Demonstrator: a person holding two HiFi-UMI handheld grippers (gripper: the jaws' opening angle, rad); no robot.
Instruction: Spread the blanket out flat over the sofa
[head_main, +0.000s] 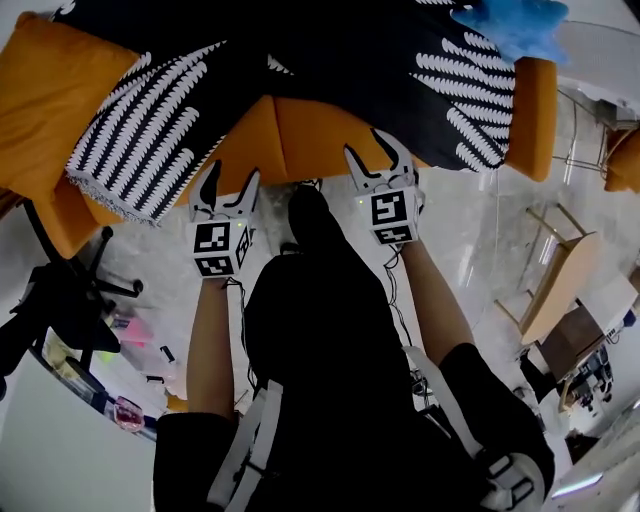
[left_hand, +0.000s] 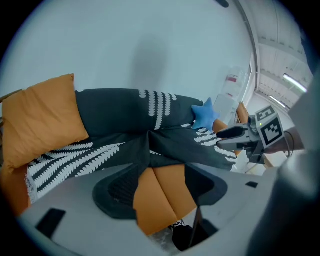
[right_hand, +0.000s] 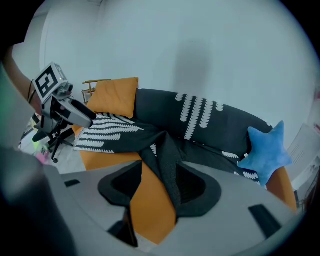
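Note:
A black blanket with white fern prints (head_main: 300, 70) lies rumpled over the orange sofa (head_main: 300, 135), bunched in folds at the middle, with bare orange seat below it. One patterned corner (head_main: 140, 150) hangs off the left front. My left gripper (head_main: 230, 182) is open in front of the sofa's front edge, holding nothing. My right gripper (head_main: 375, 152) is open too, its tips just under the blanket's lower hem. In the left gripper view the orange seat (left_hand: 162, 192) shows between the jaws of the left gripper (left_hand: 160, 187). In the right gripper view a dark fold (right_hand: 165, 160) runs down past the gap of the right gripper (right_hand: 157, 192).
A blue star pillow (head_main: 515, 25) sits at the sofa's right end and an orange cushion (head_main: 50, 80) at its left. A black office chair (head_main: 60, 300) stands on the left of the floor. A wooden table (head_main: 560, 285) stands at the right.

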